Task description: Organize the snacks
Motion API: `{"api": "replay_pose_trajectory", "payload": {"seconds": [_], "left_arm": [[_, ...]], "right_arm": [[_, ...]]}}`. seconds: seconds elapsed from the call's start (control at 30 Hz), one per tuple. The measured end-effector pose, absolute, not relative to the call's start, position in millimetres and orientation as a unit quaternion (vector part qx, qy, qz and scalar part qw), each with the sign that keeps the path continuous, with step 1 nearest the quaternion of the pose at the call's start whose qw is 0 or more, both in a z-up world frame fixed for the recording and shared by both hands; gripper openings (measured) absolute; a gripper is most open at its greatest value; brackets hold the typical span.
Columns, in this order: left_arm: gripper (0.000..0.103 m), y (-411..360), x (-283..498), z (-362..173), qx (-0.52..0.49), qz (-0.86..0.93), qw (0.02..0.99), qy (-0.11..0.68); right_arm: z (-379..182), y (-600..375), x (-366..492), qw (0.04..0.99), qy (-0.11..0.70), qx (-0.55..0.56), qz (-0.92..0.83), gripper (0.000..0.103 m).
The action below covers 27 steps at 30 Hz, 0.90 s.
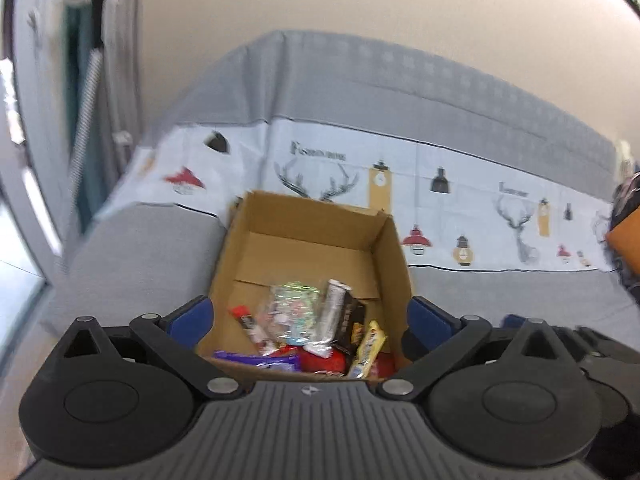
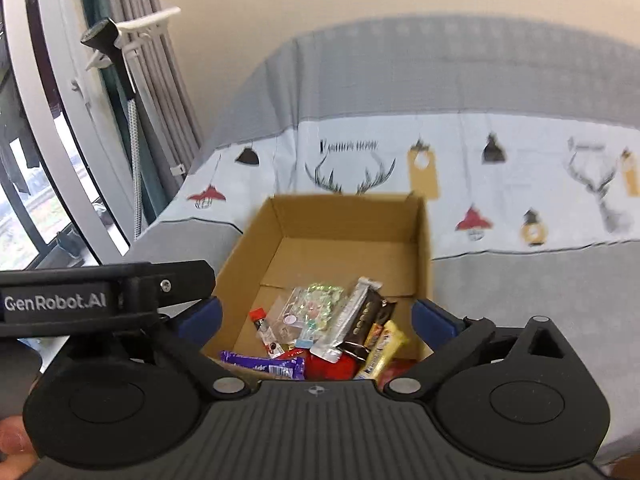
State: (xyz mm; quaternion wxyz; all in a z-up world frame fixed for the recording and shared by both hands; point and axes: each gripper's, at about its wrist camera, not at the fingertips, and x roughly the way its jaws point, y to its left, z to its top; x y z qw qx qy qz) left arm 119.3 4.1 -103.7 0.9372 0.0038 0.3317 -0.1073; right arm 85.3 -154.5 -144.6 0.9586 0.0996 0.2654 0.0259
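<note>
On the grey sofa [image 1: 132,264], a box [image 1: 392,248] stands open, snacks [image 2: 320,332] heaped at its near end. Left tongs [image 1: 308,320] and right tongs [image 2: 318,316] hover above, both spread wide and holding nothing.

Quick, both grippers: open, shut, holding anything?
Left gripper: open, holding nothing, above the cardboard box.
Right gripper: open, holding nothing, above the same box.
</note>
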Motion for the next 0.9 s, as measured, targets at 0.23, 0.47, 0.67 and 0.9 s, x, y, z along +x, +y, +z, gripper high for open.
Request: {"api": "replay_pose_trajectory", "payload": {"seconds": [0.23,0.47,0.67,0.9], "left_arm": [[0.103,-14.3,59.8,-65.3,0.059,-0.097,0.947,0.302],[0.103,-25.4,40.1,-61.7,0.082,-0.104,0.944,0.303],[0.103,-31.3,37.1,-63.9,0.092,-0.104,0.94,0.311],[0.103,-31.2,33.6,-63.5,0.098,-0.101,0.941,0.309]], "right_arm": [[-109.4,-146.1,26.6,0.962,0.256,0.097,0.013,0.101],[-105.0,-144.2,0.6,0.962,0.251,0.111,-0.004,0.101],[-110.6,-150.5,-3.3,0.958,0.258,0.127,-0.005,0.101],[-111.9,-149.1,-4.1,0.958,0.258,0.129,-0.003,0.101]]}}
